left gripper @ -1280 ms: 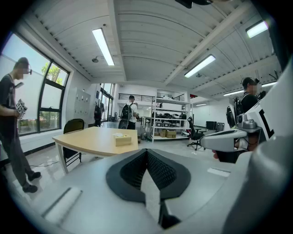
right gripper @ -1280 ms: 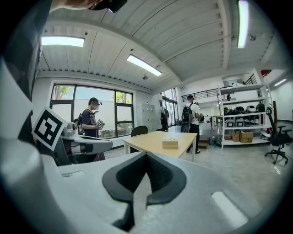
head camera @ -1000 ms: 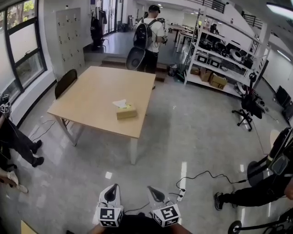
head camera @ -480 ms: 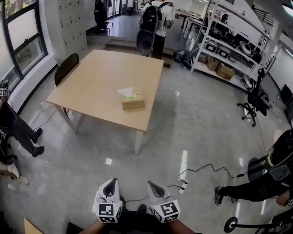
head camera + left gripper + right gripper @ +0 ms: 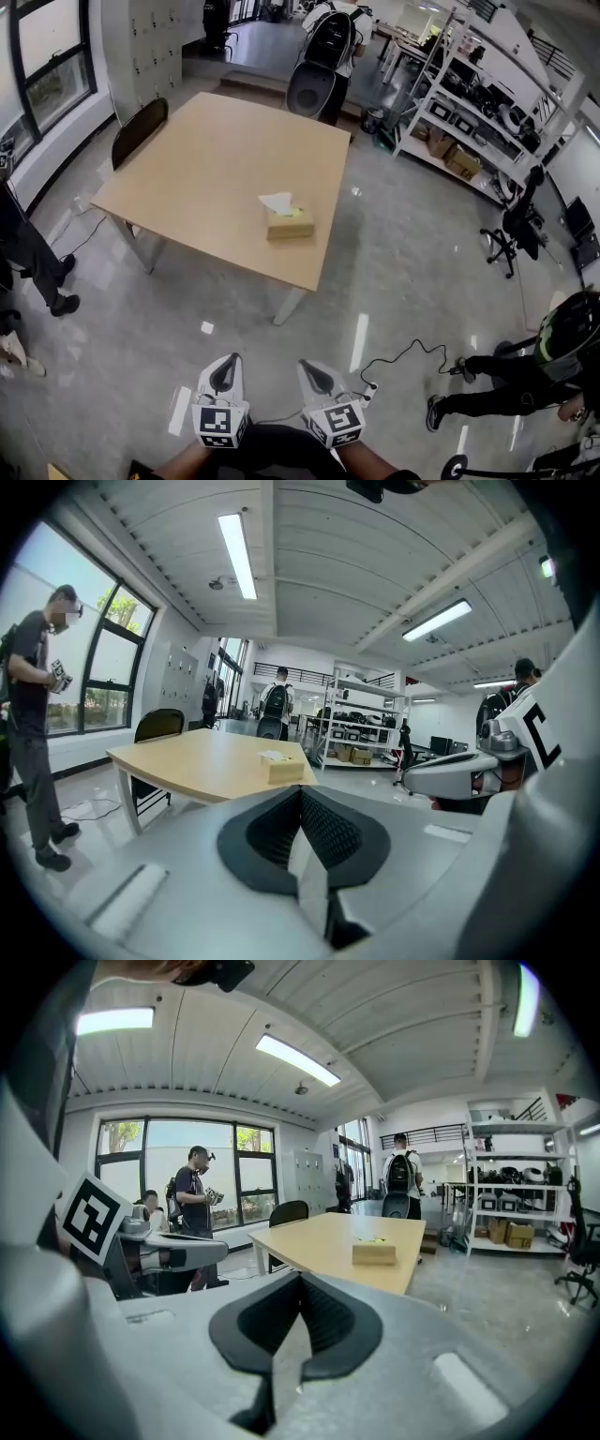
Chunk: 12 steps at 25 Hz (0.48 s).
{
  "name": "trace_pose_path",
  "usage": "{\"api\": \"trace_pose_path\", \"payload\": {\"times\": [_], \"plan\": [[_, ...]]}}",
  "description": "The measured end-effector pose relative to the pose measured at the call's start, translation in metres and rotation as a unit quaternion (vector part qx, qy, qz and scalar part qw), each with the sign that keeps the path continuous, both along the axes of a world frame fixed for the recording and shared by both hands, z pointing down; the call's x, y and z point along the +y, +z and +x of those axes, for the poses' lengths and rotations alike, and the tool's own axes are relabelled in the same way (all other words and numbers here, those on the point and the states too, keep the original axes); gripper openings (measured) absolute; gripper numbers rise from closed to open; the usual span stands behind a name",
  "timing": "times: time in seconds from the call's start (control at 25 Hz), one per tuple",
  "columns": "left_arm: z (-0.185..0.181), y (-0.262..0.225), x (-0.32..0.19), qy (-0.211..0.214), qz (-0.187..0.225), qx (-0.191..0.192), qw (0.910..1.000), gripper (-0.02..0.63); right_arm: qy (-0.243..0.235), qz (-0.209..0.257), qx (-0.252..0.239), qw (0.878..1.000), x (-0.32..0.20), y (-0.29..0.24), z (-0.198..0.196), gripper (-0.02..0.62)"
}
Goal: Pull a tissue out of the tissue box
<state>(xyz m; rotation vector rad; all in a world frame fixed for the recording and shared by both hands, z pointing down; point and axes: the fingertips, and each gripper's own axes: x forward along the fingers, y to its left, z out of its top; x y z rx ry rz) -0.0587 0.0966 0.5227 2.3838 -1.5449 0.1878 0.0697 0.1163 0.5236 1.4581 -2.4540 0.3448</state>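
**Tissue box waits across the floor**

Low in the head view, the white left gripper (image 5: 226, 362) has its jaws pressed together on nothing. Ahead and well apart from both grippers, the tan cardboard tissue box (image 5: 289, 225) sits by the near edge of the pale wooden table (image 5: 187, 159), its long axis running across the view. A white tissue (image 5: 277, 202) stands up from it, leaning left. The white right gripper (image 5: 315, 367), also closed and empty, looks marginally nearer.

The tissue box (image 5: 290, 225) sits on the table (image 5: 197, 169) near its right edge; a chair (image 5: 138, 132) stands at its left.
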Motion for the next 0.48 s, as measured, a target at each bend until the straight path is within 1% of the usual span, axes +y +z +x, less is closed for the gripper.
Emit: {"api": "trace_pose_path", "payload": {"times": [0.24,0.48], "plan": [[-0.05,0.007,-0.04,-0.014,-0.003,0.021,0.9997,0.018,0.013,-0.003,0.014,1.0,-0.046,-0.004,-0.034,-0.009],[-0.094,-0.003,-0.074,-0.042,0.017,0.009,0.9989,0.018,-0.002,0.016,0.022,1.0,-0.085,-0.007,-0.068,-0.009]]}}
